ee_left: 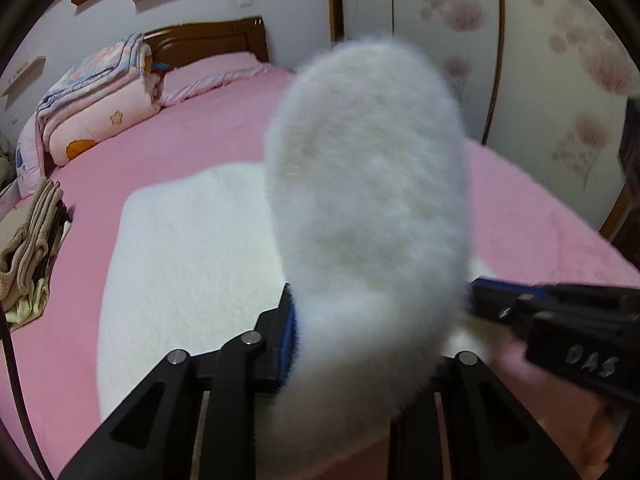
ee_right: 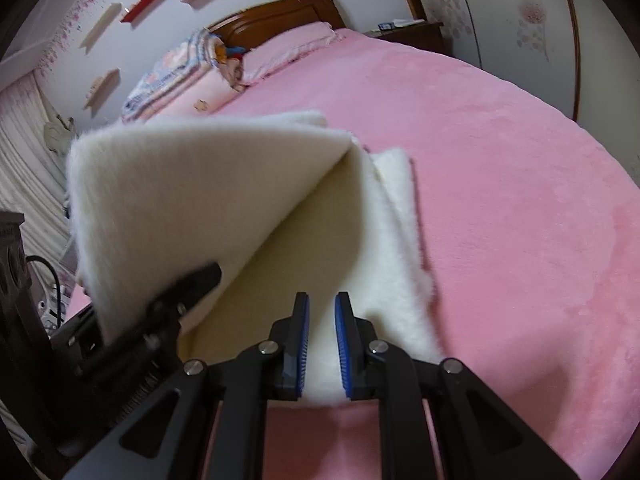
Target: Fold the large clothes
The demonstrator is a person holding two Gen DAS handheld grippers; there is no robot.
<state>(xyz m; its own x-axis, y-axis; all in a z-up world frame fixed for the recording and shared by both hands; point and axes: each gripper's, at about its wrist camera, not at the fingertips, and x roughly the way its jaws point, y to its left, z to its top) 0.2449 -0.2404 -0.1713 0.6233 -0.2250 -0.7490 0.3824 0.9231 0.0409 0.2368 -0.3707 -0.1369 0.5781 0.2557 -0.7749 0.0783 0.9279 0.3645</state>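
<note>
White fleece garment (ee_right: 208, 200) lifted, clamped in left tool (ee_right: 176, 292)

Your left gripper (ee_left: 372, 312) is matte black, with angular linkage arms, triangular cut-outs and round silver screws (ee_left: 178, 357) at the joints near the bottom of the frame. A blue ribbed pad lines its finger. Your right gripper (ee_right: 322, 340) is built the same, with blue ribbed pads (ee_right: 342, 344) on both fingers. Seen at lower right from the left wrist, its black body carries pale lettering (ee_left: 592, 362) reading "DAS".
</note>
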